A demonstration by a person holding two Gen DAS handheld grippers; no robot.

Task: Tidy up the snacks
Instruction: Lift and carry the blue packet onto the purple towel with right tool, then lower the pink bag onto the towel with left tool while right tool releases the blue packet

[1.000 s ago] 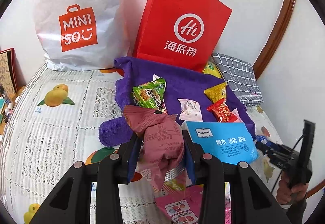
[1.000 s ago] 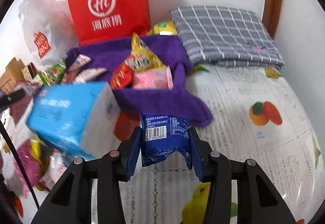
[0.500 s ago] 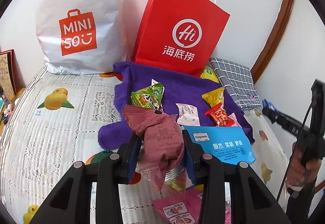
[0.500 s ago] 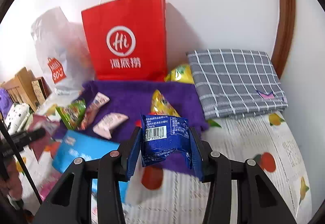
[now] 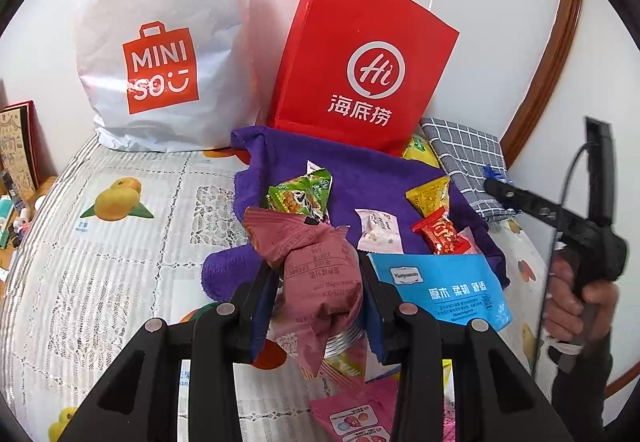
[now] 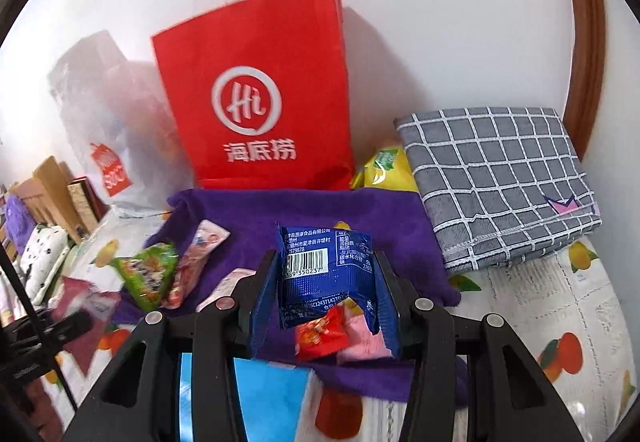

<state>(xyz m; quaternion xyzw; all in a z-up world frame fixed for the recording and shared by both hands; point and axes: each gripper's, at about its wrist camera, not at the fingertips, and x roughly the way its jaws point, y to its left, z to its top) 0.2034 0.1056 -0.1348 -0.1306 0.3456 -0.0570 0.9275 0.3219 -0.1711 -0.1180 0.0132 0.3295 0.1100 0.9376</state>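
The left claw (image 5: 320, 294) is clamped on a crumpled maroon snack packet (image 5: 316, 266), held above the bed (image 5: 120, 242). The right claw (image 6: 326, 294) is clamped on a blue snack packet (image 6: 326, 270) above a purple towel (image 6: 320, 217) strewn with snacks, in front of a red paper bag (image 6: 256, 89).
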